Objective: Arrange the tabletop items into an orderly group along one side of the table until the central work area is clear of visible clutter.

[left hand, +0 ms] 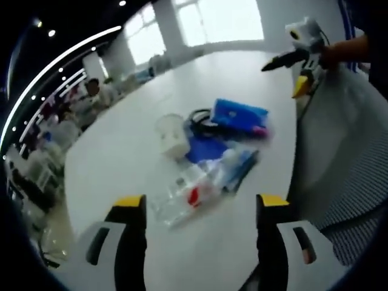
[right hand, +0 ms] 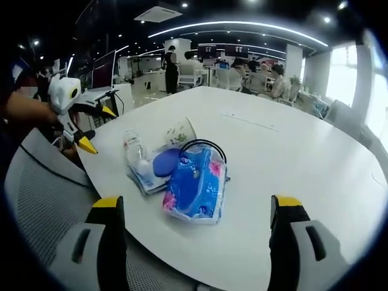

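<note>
Items already bunched in one heap near the table (right hand: 291, 157) edge on the chair side, centre of table bare in both views. So step in hand, by judgement: last tidy-up or check of the group, nothing gripped yet.

Heap: blue tissue pack (right hand: 197, 188) closest to the edge in right gripper view, black cable loop (right hand: 203, 145) behind it, paper cup (right hand: 180, 132) lying on its side, clear plastic bottle (right hand: 134, 148) beside, blue round thing (right hand: 162, 162) on a flat clear packet. Same heap seen from the other end in left gripper view: tissue pack (left hand: 239, 115), cup (left hand: 171, 136), clear packets (left hand: 188, 194) w/ a red spot.

Left gripper (left hand: 201, 209): jaws wide apart, empty, hovers short of the clear packets, no touch.
Right gripper (right hand: 197, 209): jaws wide, empty, above table edge and mesh chair (right hand: 36, 182), tissue pack between the jaw lines but apart.

Next move probably: push loose packets closer to the heap, or square them along the edge; needs low approach, clear packets look thin and slippery.
</note>
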The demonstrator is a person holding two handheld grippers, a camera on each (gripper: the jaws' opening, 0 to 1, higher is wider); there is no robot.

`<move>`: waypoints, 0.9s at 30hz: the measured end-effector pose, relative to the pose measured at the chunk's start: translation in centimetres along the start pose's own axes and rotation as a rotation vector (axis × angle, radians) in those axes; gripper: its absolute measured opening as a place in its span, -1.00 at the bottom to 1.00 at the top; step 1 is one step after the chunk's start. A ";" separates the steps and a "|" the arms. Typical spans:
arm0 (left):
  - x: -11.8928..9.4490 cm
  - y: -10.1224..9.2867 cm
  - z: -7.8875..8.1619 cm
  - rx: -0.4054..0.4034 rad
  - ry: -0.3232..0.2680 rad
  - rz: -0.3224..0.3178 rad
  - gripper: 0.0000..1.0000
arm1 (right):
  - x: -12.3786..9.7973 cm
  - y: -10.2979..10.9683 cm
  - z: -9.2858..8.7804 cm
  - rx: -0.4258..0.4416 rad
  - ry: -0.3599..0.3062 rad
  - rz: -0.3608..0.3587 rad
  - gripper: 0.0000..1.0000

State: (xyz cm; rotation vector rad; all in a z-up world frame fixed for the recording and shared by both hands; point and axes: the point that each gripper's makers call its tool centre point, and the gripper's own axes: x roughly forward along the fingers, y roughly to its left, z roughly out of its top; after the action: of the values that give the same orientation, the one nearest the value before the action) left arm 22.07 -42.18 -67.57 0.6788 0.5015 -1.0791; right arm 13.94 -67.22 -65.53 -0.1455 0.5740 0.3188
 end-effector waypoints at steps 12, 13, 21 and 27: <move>2.6 0.6 -0.4 0.129 0.075 -0.080 0.23 | 0.2 0.4 -0.4 0.007 0.017 0.024 1.00; 2.9 0.6 -0.4 0.151 0.077 -0.091 0.22 | 0.2 0.4 -0.4 0.010 0.018 0.024 1.00; 4.4 0.9 -1.6 0.276 0.193 -0.178 0.18 | 0.2 0.6 -0.7 0.028 0.028 0.035 1.00; 5.5 1.7 -2.1 0.367 0.267 -0.232 0.13 | 0.2 0.6 -0.9 0.026 0.037 0.038 1.00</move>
State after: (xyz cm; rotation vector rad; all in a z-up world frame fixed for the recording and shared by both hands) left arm 25.66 -43.56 -72.29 1.1181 0.6287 -1.3229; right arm 13.48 -66.77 -66.40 -0.1155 0.6183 0.3462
